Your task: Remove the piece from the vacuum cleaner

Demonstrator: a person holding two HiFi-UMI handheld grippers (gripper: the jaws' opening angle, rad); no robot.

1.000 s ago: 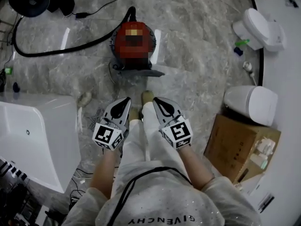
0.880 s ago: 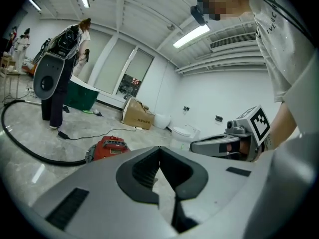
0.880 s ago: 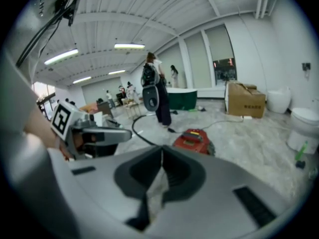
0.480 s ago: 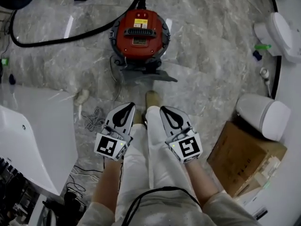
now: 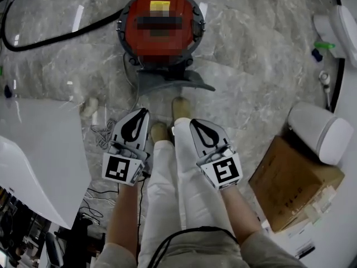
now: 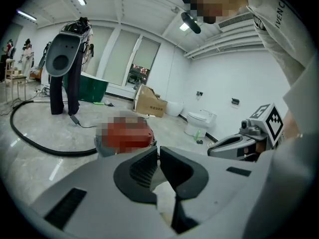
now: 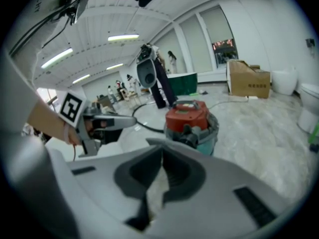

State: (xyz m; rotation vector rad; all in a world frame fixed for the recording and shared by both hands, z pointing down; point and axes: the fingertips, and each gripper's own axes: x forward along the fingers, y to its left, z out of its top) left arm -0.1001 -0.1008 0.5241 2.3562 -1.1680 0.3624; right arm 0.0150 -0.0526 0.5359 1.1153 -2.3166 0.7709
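Observation:
A round red vacuum cleaner [image 5: 162, 29] stands on the marble floor ahead of me, with a grey piece [image 5: 170, 81] jutting from its near side. It shows in the right gripper view as the vacuum cleaner [image 7: 190, 121] and blurred in the left gripper view [image 6: 124, 135]. My left gripper [image 5: 138, 114] and right gripper [image 5: 192, 123] hang side by side at thigh height, short of the machine. Both are shut with nothing between the jaws. A black hose [image 5: 50, 35] runs off to the left.
A white tub [image 5: 33, 155] stands at the left, a cardboard box [image 5: 293, 186] and a white toilet [image 5: 321, 130] at the right. Loose cables [image 5: 103, 130] lie by my left foot. Another toilet [image 5: 340, 27] sits at the far right.
The vacuum cleaner has come closer and higher in the head view as I stepped toward it. Both grippers stayed shut, held side by side in front of me.

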